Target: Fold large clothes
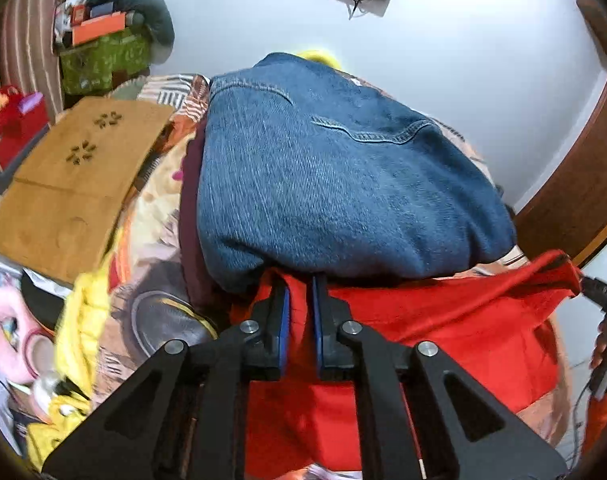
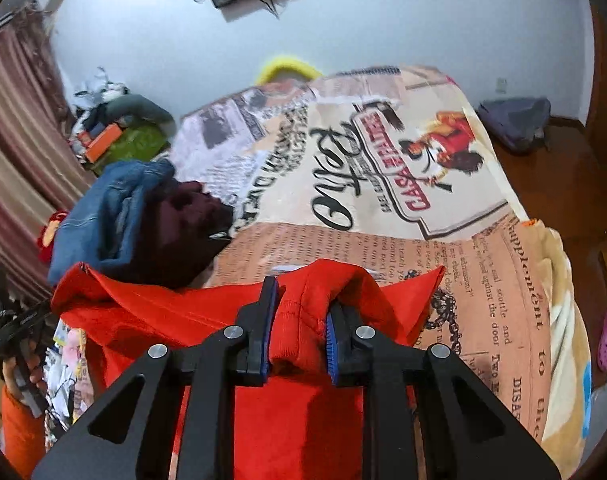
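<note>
Left wrist view: two grippers – left gripper [image 1: 301,300] and right gripper [image 2: 299,312] – each clamped on one red fabric garment [image 1: 443,320]; one folded blue denim jeans [image 1: 323,168] far behind.

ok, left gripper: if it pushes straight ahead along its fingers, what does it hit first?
Most likely the folded blue jeans. The left gripper is clamped on the red garment, and the denim pile sits directly past its fingertips, apparently almost touching, though fisheye depth is uncertain.

Black tool [image 1: 301,312], blue pads [image 1: 286,320], silver screws [image 1: 249,326]
</note>
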`<state>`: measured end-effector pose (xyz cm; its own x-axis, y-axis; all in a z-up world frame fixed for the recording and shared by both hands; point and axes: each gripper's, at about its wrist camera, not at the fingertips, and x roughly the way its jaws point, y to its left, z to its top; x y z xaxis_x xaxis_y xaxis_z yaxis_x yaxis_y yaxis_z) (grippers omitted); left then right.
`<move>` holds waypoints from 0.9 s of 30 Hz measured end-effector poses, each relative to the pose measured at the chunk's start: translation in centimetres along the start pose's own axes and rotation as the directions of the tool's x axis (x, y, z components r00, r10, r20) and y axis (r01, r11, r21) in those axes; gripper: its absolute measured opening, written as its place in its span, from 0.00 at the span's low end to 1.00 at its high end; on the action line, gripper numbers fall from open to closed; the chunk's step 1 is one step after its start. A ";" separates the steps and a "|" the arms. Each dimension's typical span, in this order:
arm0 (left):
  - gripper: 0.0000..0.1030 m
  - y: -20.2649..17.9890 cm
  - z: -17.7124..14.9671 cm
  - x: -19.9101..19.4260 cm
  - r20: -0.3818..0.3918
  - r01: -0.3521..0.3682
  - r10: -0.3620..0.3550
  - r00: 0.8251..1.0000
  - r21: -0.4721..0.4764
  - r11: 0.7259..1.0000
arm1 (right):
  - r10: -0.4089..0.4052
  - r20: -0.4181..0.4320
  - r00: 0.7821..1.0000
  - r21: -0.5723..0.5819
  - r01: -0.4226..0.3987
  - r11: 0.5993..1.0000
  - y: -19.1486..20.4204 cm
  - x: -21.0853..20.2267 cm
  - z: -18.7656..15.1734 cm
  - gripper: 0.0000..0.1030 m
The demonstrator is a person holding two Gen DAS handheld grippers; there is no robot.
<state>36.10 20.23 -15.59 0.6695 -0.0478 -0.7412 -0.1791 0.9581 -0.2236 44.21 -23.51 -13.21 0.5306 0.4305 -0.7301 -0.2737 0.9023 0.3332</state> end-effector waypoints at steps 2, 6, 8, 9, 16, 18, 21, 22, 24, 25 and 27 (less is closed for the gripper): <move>0.20 -0.2 0.2 -0.7 0.020 -0.038 0.038 0.999 0.032 0.999 | -0.030 -0.007 1.000 0.013 0.030 0.999 -0.4 -0.4 0.4 0.27; 0.29 0.6 0.4 -1.9 0.026 -0.020 0.019 0.999 0.038 0.999 | -0.087 0.069 0.994 0.035 0.085 0.996 -1.2 -3.1 1.0 0.34; 0.34 1.1 0.1 -2.6 0.036 -0.025 0.024 0.999 0.028 0.999 | -0.091 0.087 0.992 0.040 0.088 0.995 -1.6 -4.6 0.8 0.43; 0.49 1.4 -0.2 -3.2 0.057 -0.051 0.050 0.997 0.022 0.998 | -0.092 0.093 0.991 0.036 0.089 0.995 -1.6 -5.0 0.7 0.51; 0.63 4.5 -3.5 -4.7 0.066 -0.085 0.088 0.994 -0.042 0.995 | -0.115 -0.008 0.993 -0.033 0.114 0.993 -1.8 -5.1 -3.2 0.63; 0.63 5.5 -4.9 -3.9 0.016 -0.085 0.086 0.996 -0.064 0.994 | -0.120 -0.076 0.990 -0.040 0.117 0.992 -2.4 -4.0 -4.8 0.63; 0.63 6.2 -7.6 -1.9 -0.077 -0.061 0.055 0.996 -0.082 0.995 | -0.117 -0.148 0.982 -0.031 0.113 0.993 -3.1 -2.1 -6.6 0.63; 0.63 6.3 -8.5 -1.1 -0.107 -0.050 0.041 0.993 -0.084 0.995 | -0.112 -0.169 0.979 -0.022 0.110 0.994 -3.2 -1.5 -7.0 0.63; 0.63 6.1 -10.1 0.2 -0.157 -0.025 0.012 0.988 -0.082 0.996 | -0.101 -0.202 0.974 -0.002 0.103 0.995 -3.6 -0.2 -7.5 0.63; 0.63 5.9 -10.8 1.1 -0.182 -0.011 -0.004 0.983 -0.078 0.997 | -0.098 -0.214 0.972 0.005 0.102 0.995 -3.8 0.4 -7.6 0.63; 0.63 5.6 -11.4 2.5 -0.209 0.006 -0.020 0.978 -0.067 0.998 | -0.092 -0.223 0.970 0.018 0.098 0.995 -4.1 1.7 -7.4 0.63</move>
<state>28.55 22.22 -25.94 0.5075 -0.1249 -0.8526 -0.2228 0.9368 -0.2698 40.24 -26.66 -20.23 0.3611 0.3301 -0.8722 -0.2057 0.9404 0.2708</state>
